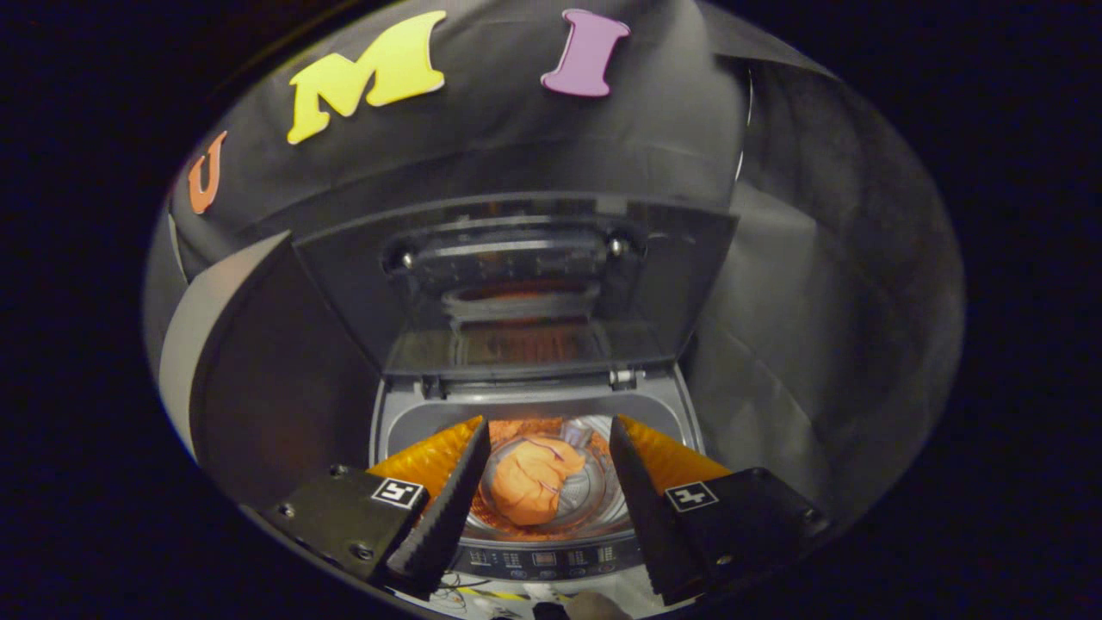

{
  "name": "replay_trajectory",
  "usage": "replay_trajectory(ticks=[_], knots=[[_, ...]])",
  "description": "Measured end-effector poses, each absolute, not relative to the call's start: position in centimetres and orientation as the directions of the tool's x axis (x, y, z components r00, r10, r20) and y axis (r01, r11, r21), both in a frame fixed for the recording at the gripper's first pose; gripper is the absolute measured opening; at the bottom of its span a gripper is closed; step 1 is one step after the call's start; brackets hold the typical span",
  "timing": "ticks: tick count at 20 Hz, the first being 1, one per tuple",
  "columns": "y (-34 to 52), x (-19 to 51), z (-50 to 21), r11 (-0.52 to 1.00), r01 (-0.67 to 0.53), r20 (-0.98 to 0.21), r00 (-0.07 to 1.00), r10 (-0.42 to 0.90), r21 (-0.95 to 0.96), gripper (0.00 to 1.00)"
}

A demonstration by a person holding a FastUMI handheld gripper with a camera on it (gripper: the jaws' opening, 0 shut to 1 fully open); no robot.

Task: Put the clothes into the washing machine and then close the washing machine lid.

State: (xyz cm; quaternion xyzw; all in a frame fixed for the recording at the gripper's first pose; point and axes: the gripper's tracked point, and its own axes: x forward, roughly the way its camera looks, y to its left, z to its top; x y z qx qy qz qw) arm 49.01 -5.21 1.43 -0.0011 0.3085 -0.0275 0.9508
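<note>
Clothes point(534, 478) in the drum, lid point(516, 284) up.
My claw point(549, 469) hangs wide and empty above the washing machine point(680, 413); orange bundle lies below between the fingers, the raised lid stands beyond, straight ahead, waiting to close.

The fingers point(448, 495) hide both sides of the drum point(594, 499) — only its middle shows, with the clothes point(534, 478) bunched there. The panel point(542, 560) has marks too small to tell. Behind the raised lid point(516, 284), the washer's rear is hidden — the glass blurs into reflections.
</note>
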Motion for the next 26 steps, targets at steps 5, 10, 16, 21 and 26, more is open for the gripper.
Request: replay_trajectory(ticks=[5, 10, 16, 21, 26], knots=[[-3.5, 50.6, 9.7, 1.000, 0.007, -0.443, 0.896, -0.018, -0.028, 0.87], [-1.4, 52.9, 17.2, 0.999, -0.036, -0.326, 0.945, 0.027, -0.019, 0.87], [-0.5, 56.2, 22.2, 0.999, -0.034, -0.260, 0.965, 0.030, -0.010, 0.96], [-0.3, 59.5, 22.7, 0.999, -0.031, -0.275, 0.961, 0.022, -0.029, 0.96], [-0.6, 62.3, 21.2, 1.000, -0.020, -0.321, 0.947, 0.013, -0.019, 0.96]])
